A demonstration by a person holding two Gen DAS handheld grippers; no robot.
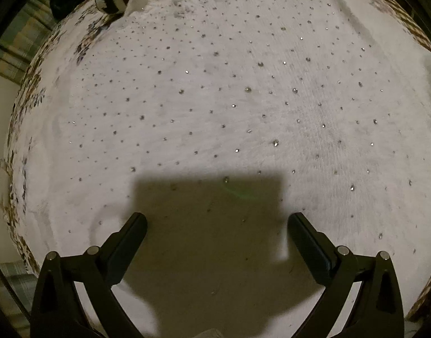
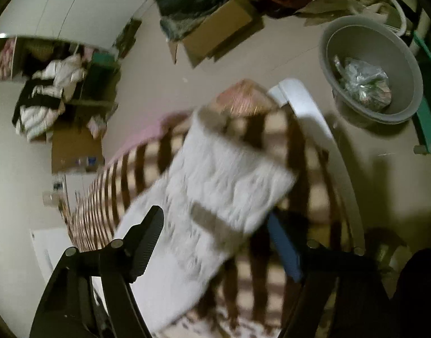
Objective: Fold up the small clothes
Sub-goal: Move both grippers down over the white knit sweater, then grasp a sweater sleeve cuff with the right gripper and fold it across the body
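White knit garment with small silver studs (image 1: 215, 98): spread flat, filling frame. Left gripper (image 1: 217, 226): fingers open, empty. Right gripper (image 2: 215, 233): fingers open above blurred garment, lower centre.

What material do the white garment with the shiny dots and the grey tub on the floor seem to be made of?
White garment: looks like a soft knit, matte and slightly fuzzy, with fine ribbed lines; the dots glint like small rhinestones or sequins. Grey tub: probably moulded plastic, with a smooth, dull, seamless wall and a rounded rim.
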